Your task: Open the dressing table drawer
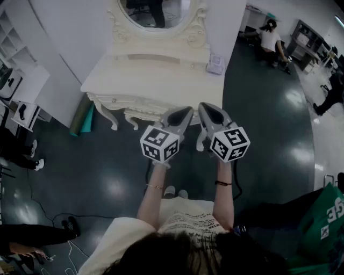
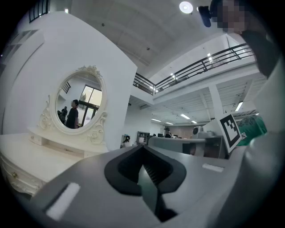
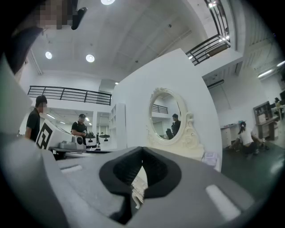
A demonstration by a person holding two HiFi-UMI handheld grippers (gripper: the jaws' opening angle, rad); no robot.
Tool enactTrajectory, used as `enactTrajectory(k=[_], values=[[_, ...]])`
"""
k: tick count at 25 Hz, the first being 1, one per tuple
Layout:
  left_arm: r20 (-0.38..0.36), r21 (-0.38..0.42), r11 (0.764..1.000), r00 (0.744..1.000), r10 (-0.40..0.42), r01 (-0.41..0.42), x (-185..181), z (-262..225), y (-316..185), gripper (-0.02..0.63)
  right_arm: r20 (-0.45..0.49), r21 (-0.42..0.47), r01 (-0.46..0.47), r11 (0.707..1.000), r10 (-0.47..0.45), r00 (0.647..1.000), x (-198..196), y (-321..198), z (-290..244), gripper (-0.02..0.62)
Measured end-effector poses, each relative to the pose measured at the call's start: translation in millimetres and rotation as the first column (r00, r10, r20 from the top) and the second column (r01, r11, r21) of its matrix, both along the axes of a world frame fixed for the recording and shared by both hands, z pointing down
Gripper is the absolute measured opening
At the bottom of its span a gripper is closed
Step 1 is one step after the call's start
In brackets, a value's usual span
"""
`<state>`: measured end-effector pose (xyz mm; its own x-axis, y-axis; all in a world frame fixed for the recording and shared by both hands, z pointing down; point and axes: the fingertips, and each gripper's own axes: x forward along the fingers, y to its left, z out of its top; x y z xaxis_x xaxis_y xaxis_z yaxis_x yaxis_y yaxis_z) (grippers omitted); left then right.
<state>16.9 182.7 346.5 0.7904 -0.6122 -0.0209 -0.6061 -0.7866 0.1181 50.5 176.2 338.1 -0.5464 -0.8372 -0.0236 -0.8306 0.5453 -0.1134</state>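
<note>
Head view: left gripper [image 1: 185,111] and right gripper [image 1: 205,108], pressed together, empty, face the dressing table's [image 1: 161,75] front edge; unopened, they could knock the drawer knob [image 1: 113,100], not grip it.

Head view looks down; both gripper views face the dressing table [image 1: 150,78].

Mirror [image 1: 156,13]: we see it cut by top edge | drawer front [image 1: 129,103]: partly behind left gripper [image 1: 185,111] | lilac box [image 1: 215,63]: too small to identify
</note>
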Motion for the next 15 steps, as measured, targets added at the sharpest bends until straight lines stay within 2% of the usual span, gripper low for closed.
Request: enactTrajectory(k=[15], values=[[-0.009, -0.020, 1.000, 1.000, -0.022, 0.022, 8.9, 3.7, 4.5, -0.002, 0.012, -0.007, 0.002, 1.000, -0.002, 1.000, 10.3, 0.2, 1.7, 0.003]])
